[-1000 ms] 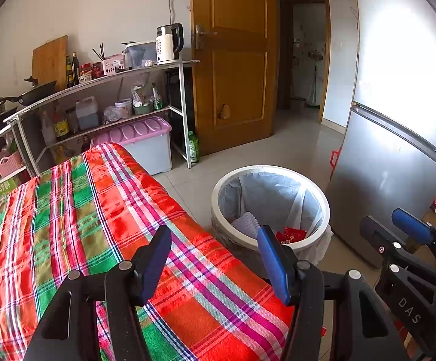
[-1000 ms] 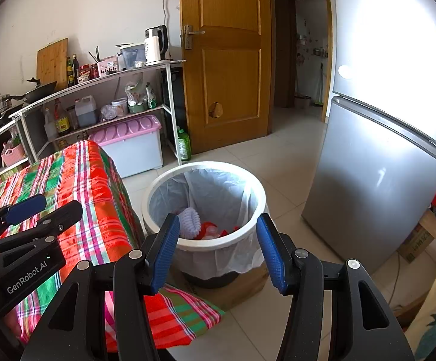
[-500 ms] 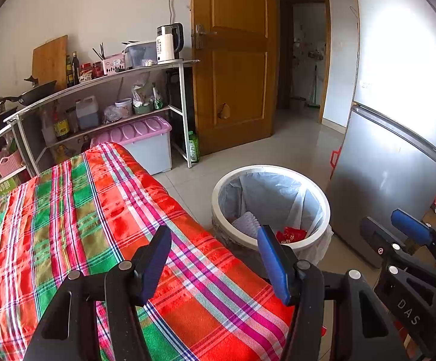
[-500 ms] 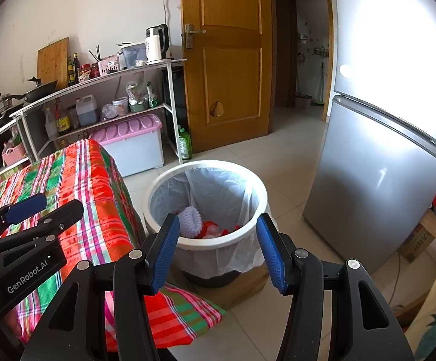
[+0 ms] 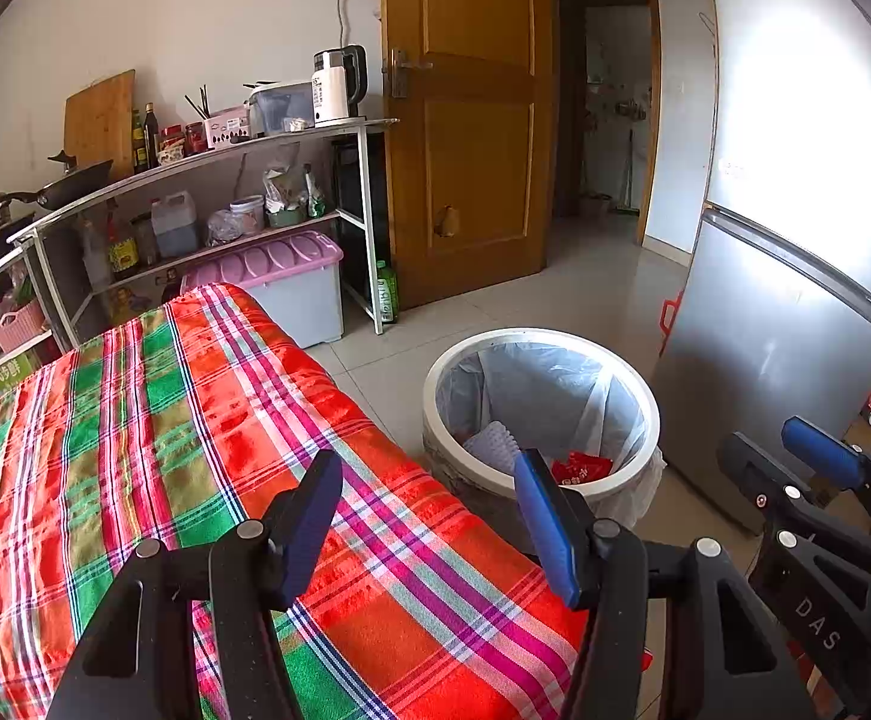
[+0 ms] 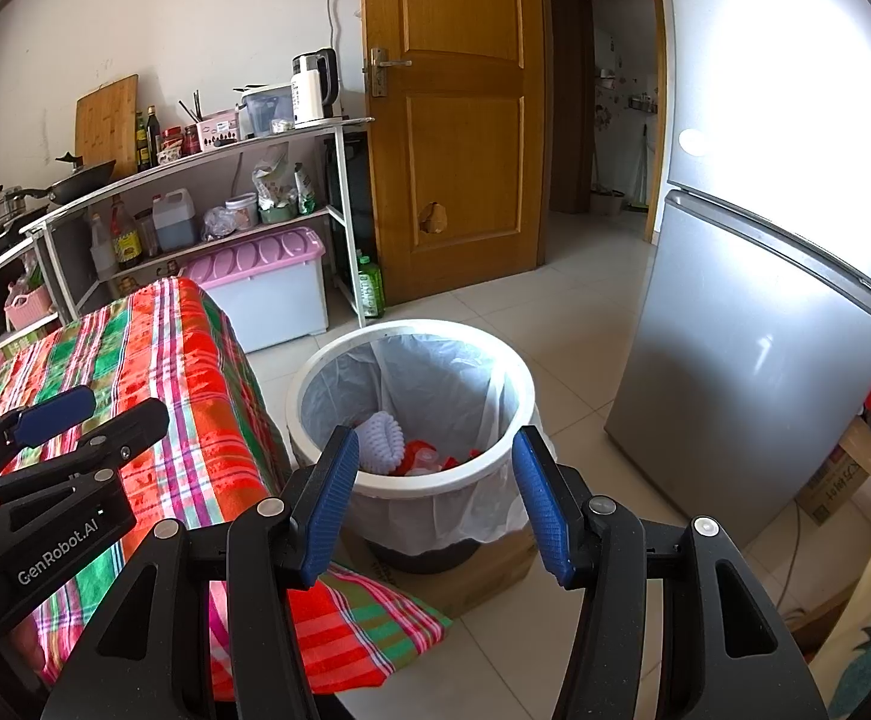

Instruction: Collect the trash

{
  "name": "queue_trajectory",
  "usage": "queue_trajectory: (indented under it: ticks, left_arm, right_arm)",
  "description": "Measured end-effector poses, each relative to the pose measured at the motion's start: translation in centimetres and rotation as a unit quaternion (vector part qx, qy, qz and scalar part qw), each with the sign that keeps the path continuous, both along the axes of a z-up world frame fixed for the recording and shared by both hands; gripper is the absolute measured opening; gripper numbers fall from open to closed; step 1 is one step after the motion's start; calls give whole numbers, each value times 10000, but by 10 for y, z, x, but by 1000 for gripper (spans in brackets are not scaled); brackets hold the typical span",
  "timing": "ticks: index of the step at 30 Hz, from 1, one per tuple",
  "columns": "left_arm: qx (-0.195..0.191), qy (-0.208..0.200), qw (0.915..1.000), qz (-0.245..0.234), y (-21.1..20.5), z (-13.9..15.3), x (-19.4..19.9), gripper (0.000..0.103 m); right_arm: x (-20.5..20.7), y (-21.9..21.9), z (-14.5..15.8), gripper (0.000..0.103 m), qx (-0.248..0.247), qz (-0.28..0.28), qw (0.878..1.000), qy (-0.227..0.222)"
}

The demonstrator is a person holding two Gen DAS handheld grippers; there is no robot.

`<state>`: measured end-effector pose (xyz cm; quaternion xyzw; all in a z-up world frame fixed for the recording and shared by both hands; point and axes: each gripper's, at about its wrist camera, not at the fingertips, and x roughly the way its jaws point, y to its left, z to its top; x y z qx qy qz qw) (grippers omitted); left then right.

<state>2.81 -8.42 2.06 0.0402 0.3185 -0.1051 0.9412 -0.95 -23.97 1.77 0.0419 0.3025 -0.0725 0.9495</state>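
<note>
Both the left gripper (image 5: 429, 516) and the right gripper (image 6: 429, 495) have wide, empty fingers. The trash bin (image 6: 315, 372) stands on the floor at 12 o'clock from the right gripper, with the trash (image 6: 382, 441) already inside. I judge the risk is small: a low swing could knock the bin over.

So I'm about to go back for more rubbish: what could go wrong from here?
Three risks. The bin liner hangs loose over the bin's white rim; a snag could pull it in. The plaid tablecloth trails on the floor beside the trash bin, a possible trip. The left gripper and right gripper, both open and empty, sit close together and might knock.
</note>
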Motion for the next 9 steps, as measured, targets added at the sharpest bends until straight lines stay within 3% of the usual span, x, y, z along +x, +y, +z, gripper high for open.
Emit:
queue_trajectory:
  ticks: [9]
  left_arm:
    - [-27, 16, 10000, -19, 1, -1, 1, 59]
  right_arm:
    - [1, 1, 0, 54, 5, 0, 10000, 7]
